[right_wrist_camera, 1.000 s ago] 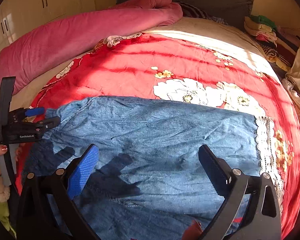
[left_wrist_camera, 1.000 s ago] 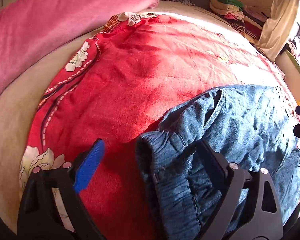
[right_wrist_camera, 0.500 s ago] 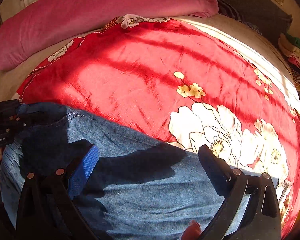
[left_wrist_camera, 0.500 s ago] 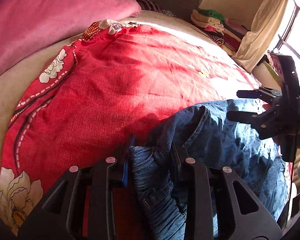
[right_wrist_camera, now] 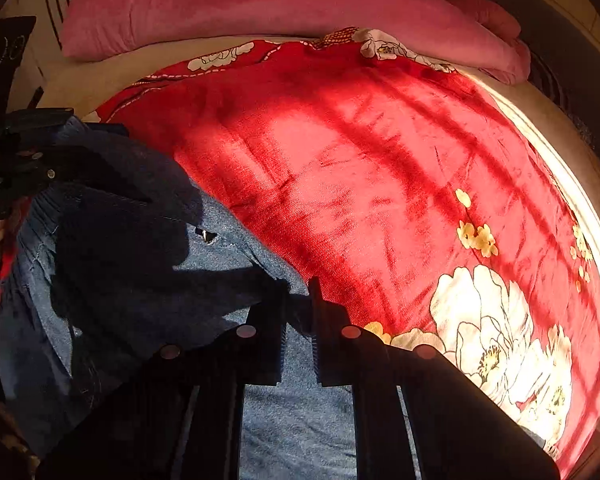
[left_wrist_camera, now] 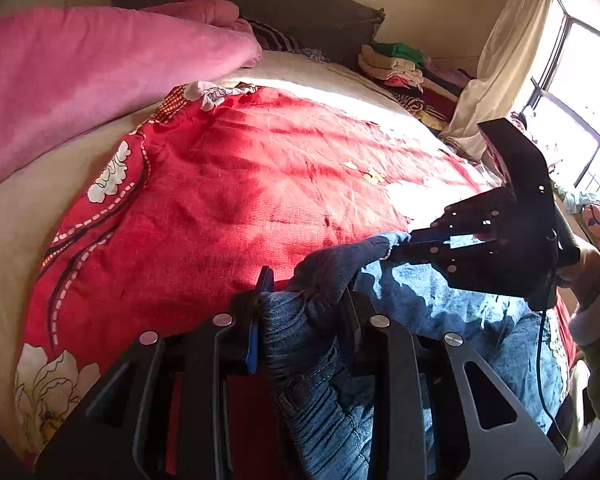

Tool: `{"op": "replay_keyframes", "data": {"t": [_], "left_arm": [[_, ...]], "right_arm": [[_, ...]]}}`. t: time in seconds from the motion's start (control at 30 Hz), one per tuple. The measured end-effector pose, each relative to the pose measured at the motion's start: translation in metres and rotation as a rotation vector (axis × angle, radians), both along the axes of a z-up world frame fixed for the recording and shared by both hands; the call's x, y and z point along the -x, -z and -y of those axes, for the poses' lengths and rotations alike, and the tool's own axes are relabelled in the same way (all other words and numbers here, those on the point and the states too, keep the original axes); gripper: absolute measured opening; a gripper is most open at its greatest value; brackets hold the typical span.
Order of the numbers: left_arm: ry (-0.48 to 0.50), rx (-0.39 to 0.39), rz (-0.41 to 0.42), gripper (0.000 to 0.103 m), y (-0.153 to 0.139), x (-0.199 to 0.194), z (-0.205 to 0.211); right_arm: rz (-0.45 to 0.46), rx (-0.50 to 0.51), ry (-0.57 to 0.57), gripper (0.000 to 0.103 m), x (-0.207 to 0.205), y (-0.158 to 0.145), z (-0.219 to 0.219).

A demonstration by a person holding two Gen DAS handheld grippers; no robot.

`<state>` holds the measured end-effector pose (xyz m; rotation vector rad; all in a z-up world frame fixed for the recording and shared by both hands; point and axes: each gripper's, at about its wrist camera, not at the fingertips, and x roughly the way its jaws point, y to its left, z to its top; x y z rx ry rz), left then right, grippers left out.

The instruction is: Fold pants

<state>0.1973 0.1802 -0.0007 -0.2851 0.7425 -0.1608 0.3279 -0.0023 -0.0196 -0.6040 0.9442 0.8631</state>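
Two claws are gripping the blue denim pants (left_wrist_camera: 452, 312) lying at the lower right on the red floral blanket (left_wrist_camera: 228, 200): left claw (left_wrist_camera: 304, 300) bunching the waistband, right claw (right_wrist_camera: 298, 312) pinching an edge, risking slipping.

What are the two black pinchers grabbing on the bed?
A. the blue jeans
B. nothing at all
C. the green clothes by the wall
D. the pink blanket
A: the left gripper is shut on the bunched edge of the blue jeans, and the right gripper pinches the denim too; the pink blanket lies far off, untouched.
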Motion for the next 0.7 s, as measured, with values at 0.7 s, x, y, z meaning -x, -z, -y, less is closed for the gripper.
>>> {"op": "replay_keyframes", "data": {"t": [0.7], "left_arm": [[0.21,-0.158,0.141,0.023,-0.032,0.134,0.057]], "right_arm": [[-0.05,-0.315,0.15,0.005,0.214,-0.059,0.1]]}}
